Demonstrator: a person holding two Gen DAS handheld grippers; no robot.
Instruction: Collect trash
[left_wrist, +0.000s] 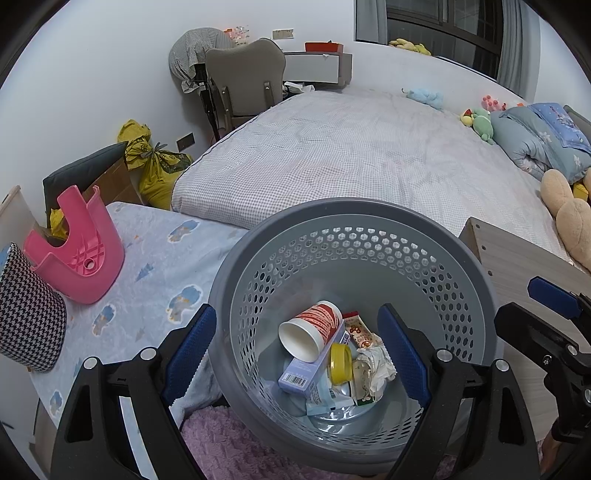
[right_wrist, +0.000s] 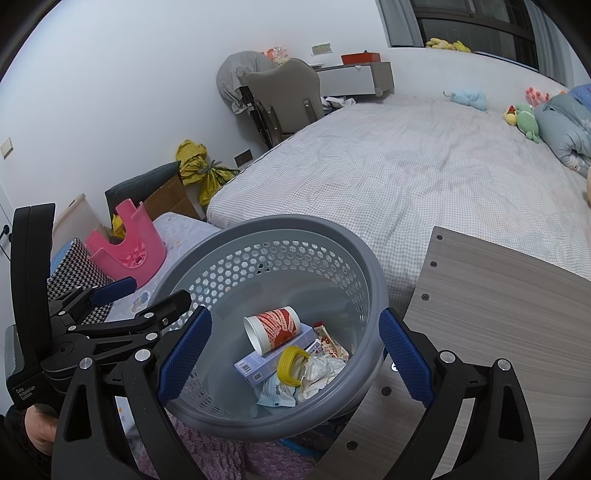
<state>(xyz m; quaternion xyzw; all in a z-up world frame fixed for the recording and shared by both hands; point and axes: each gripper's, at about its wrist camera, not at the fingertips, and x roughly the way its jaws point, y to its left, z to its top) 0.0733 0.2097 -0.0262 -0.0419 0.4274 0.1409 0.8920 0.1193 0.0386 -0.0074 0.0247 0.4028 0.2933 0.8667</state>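
A grey perforated trash basket (left_wrist: 347, 218) stands in front of both grippers and shows in the right wrist view (right_wrist: 266, 225) too. Inside lie a red-and-white paper cup (left_wrist: 314, 330), a yellow lid (left_wrist: 340, 363), a lilac box (left_wrist: 314, 363), crumpled tissue (left_wrist: 375, 365) and wrappers. My left gripper (left_wrist: 301, 354) is open and empty, its blue pads straddling the basket's near left side. My right gripper (right_wrist: 295, 358) is open and empty above the basket's near rim. The left gripper also shows in the right wrist view (right_wrist: 147, 301), at the basket's left.
A pink plastic stool (left_wrist: 79, 251) lies overturned on a blue patterned mattress (left_wrist: 162, 251) at left, beside a houndstooth cushion (left_wrist: 29, 314). A large bed (left_wrist: 351, 155) with plush toys fills the back. A wooden board (right_wrist: 491, 325) lies at right. A purple fleece (left_wrist: 229, 443) lies below.
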